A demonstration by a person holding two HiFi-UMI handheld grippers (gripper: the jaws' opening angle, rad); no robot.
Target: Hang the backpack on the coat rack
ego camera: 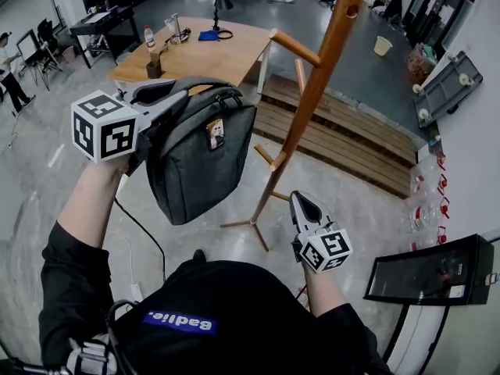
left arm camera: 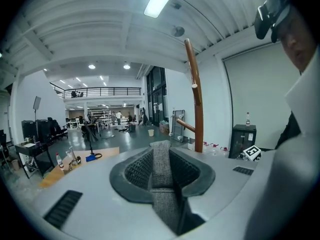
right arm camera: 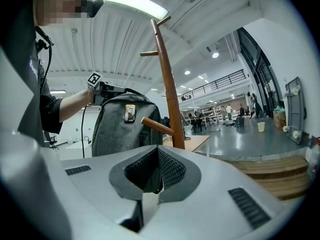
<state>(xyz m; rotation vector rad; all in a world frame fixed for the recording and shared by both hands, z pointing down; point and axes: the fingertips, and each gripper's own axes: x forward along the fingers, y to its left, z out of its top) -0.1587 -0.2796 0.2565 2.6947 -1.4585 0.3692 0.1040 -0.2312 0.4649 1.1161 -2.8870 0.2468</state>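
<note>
A grey backpack (ego camera: 199, 162) hangs in the air from its top handle (ego camera: 168, 91). My left gripper (ego camera: 156, 96) is shut on that handle, up and left of the wooden coat rack (ego camera: 312, 92). In the left gripper view the grey handle strap (left arm camera: 161, 184) lies clamped between the pads of the left gripper (left arm camera: 160, 146), and the rack pole (left arm camera: 198, 109) stands ahead to the right. My right gripper (ego camera: 301, 203) is low beside the rack's foot, shut on nothing. The right gripper view has the right gripper (right arm camera: 157, 149) facing the backpack (right arm camera: 125, 129), a peg (right arm camera: 157, 126) and the pole (right arm camera: 170, 94).
A wooden table (ego camera: 234, 57) with bottles stands behind the backpack. A slatted wooden platform (ego camera: 344, 139) lies behind the rack. A black cabinet (ego camera: 437, 268) stands at the right wall. A white bucket (ego camera: 383, 45) sits on the far floor, and a person (ego camera: 9, 69) stands at far left.
</note>
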